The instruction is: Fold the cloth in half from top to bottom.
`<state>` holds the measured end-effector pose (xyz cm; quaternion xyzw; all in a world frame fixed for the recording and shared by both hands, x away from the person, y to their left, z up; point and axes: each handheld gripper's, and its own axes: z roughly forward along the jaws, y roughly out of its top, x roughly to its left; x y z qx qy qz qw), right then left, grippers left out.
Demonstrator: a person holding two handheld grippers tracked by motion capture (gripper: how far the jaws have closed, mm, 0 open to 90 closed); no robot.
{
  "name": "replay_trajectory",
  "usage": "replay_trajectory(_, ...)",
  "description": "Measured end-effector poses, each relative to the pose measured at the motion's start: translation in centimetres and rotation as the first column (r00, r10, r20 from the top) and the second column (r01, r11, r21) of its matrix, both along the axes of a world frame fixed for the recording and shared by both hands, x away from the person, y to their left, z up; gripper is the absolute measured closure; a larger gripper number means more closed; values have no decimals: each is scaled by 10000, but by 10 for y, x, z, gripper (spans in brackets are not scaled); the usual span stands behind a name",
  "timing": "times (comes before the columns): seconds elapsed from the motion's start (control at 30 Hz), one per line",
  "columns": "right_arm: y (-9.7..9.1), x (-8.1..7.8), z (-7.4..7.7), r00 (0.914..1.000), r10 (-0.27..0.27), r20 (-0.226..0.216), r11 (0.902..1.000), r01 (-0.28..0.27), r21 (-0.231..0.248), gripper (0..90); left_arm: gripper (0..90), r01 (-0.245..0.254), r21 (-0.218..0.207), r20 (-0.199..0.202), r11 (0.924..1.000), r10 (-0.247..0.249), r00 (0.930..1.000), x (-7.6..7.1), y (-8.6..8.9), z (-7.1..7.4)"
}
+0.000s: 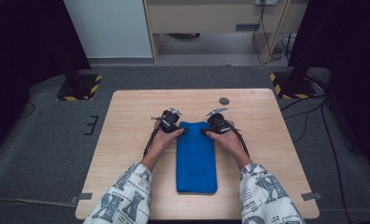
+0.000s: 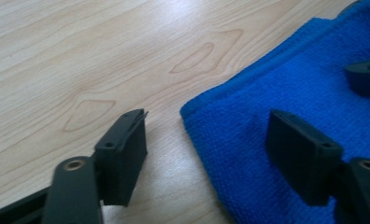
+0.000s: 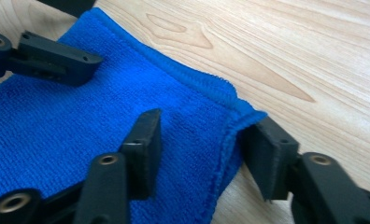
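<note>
A folded blue towel (image 1: 196,156) lies lengthwise on the middle of the wooden table (image 1: 127,163). My left gripper (image 1: 182,132) is at the towel's far left corner and my right gripper (image 1: 205,131) at its far right corner. In the left gripper view the left gripper (image 2: 211,154) is open, one jaw over bare wood, the other over the towel (image 2: 290,93), the corner between them. In the right gripper view the right gripper (image 3: 206,154) straddles the towel (image 3: 80,121) corner, open, one jaw on the cloth, the other at its edge.
A small dark disc (image 1: 224,101) sits near the table's far edge. On the floor beyond stand two posts with yellow-black striped bases (image 1: 80,87) (image 1: 290,84), and cables trail at the right. Bare wood lies on both sides of the towel.
</note>
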<state>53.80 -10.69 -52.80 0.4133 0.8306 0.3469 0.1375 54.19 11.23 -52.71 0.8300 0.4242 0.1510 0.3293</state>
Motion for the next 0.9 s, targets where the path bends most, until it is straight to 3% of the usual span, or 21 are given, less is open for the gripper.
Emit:
replay_trajectory(0.17,3,-2,0,10000,98,0,9999,-98,54,613,403,134,20,-99,9999,-134,9999,-2,-3,2)
replay_trajectory(0.37,7,-4,2,9991,345,-242,9993,-342,128,802,631,516,-34,-225,9987,-516,9984,-6,-8,4)
replay_trajectory(0.5,10,-7,3,9988,462,-186,9989,-463,-51,843,747,588,-108,-300,9982,-591,9978,-8,-10,5)
replay_trajectory(0.63,9,-9,6,9987,493,-163,9988,-492,67,851,810,587,-193,-289,9981,-592,9978,-10,-10,6)
replay_trajectory(0.9,10,-16,20,9981,578,211,9978,-585,320,852,826,497,-317,141,9983,-492,9987,-17,-7,17)
